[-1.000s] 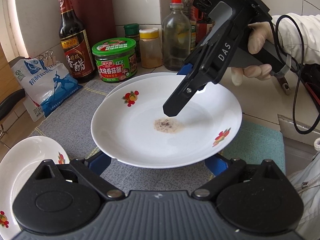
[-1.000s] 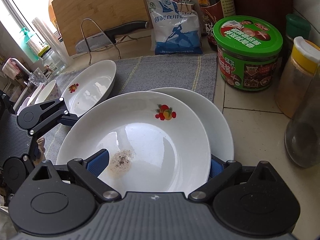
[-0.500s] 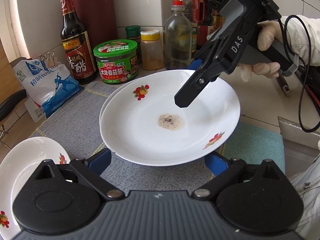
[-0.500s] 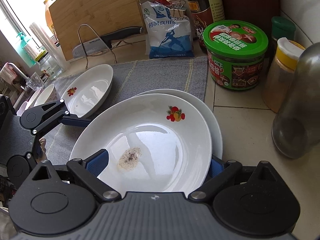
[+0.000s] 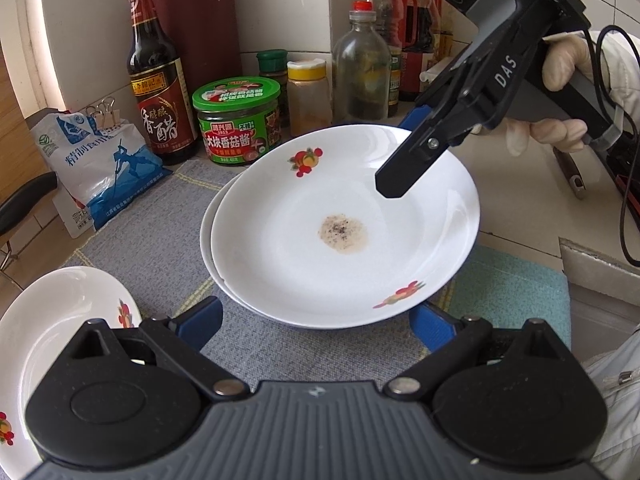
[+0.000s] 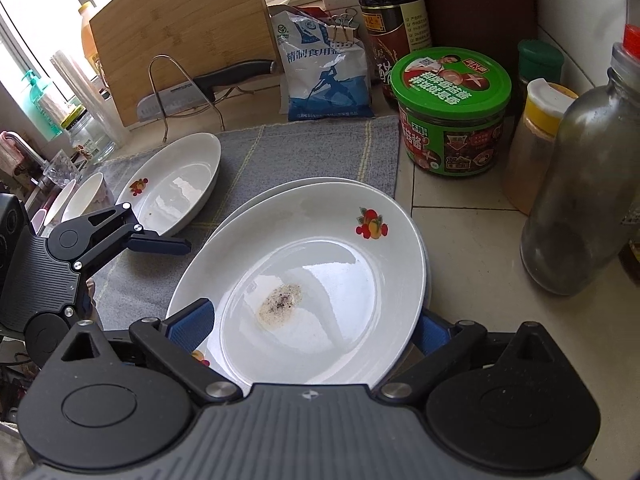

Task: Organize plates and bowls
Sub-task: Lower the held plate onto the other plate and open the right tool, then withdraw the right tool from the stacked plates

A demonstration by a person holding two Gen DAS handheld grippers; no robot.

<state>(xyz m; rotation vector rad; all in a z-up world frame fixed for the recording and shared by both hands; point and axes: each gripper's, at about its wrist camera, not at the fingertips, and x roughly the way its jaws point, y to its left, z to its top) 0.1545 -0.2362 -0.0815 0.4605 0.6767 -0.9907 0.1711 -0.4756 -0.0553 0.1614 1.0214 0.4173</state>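
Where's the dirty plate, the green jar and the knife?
Dirty plate (image 5: 344, 236): left wrist view, on its bare white inside beside the stain.
Green jar (image 6: 450, 80): right wrist view, on its lid.
Knife (image 6: 236, 72): right wrist view, on its black handle.

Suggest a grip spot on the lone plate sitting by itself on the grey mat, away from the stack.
Take the lone plate by its raised rim, on the edge facing the left gripper, coming in low from that side. It is shallow with a sloping wall, so only the rim offers a lip to pinch. One finger would probably need to slip under the rim, off the mat.
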